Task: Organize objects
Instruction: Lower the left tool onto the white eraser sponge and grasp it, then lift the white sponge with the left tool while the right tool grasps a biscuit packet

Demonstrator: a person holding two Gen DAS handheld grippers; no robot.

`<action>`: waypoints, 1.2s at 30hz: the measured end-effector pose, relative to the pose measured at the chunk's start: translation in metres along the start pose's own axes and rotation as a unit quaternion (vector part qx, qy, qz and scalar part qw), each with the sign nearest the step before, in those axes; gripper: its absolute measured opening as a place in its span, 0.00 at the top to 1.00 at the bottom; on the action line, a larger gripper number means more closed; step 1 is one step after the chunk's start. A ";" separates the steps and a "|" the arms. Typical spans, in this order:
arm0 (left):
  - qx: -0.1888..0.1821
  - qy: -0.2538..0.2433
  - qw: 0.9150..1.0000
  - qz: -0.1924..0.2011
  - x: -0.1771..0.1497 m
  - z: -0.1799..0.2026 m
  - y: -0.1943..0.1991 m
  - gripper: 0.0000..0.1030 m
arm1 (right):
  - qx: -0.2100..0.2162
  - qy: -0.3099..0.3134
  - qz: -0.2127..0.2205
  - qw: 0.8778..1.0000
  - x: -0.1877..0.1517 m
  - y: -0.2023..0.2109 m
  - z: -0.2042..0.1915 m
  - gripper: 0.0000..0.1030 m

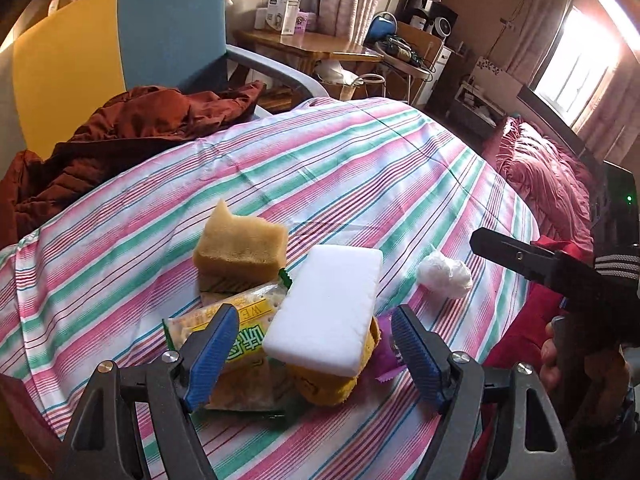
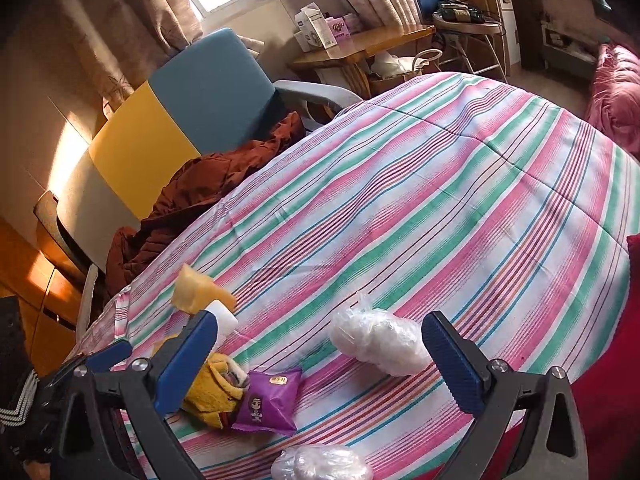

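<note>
Both tools stand wide and empty: the left gripper (image 1: 312,354) straddles the white foam block (image 1: 326,308) stacked over a yellow cloth (image 1: 324,386) and cracker packet (image 1: 224,332), and the right gripper (image 2: 320,360) faces a clear plastic bag wad (image 2: 378,338). A tan sponge (image 1: 240,248) and purple snack packet (image 2: 270,404) lie close by on the striped bedsheet (image 2: 440,184). With everything piled loosely and no container in sight, sorting looks barely begun.

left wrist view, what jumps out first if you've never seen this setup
A white foam block sits atop a small heap near the striped bedspread's edge, framed by the open left gripper. Behind it stands a tan sponge, with a cracker packet beside it. The right gripper, also open, frames a white plastic bundle.
</note>
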State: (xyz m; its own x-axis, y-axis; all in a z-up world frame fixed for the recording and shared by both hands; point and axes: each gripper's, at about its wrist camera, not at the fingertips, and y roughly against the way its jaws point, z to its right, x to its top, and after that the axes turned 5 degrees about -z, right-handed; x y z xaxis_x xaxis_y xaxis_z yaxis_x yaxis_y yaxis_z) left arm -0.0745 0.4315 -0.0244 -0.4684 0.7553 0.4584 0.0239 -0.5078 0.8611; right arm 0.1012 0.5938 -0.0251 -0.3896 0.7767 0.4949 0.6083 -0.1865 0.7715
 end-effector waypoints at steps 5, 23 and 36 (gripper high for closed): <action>-0.035 -0.006 0.999 -0.033 0.008 -0.003 -0.028 0.22 | 0.006 -0.010 -0.003 1.000 0.001 -0.001 0.004 0.00; -0.050 0.047 0.998 0.005 -0.029 -0.010 -0.006 0.41 | 0.000 0.000 -0.019 1.000 0.000 -0.009 0.002 0.00; -0.032 0.073 0.997 0.013 -0.155 0.005 0.039 0.42 | -0.010 0.027 -0.041 0.999 -0.005 -0.018 -0.007 0.00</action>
State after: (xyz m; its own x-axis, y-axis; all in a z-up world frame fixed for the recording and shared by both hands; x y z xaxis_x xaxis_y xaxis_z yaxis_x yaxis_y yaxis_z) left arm 0.0036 0.2965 -0.0606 -0.5917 0.6758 0.4394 -0.0168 -0.5554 0.8314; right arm 0.0875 0.5890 -0.0387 -0.4751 0.7559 0.4504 0.5587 -0.1362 0.8181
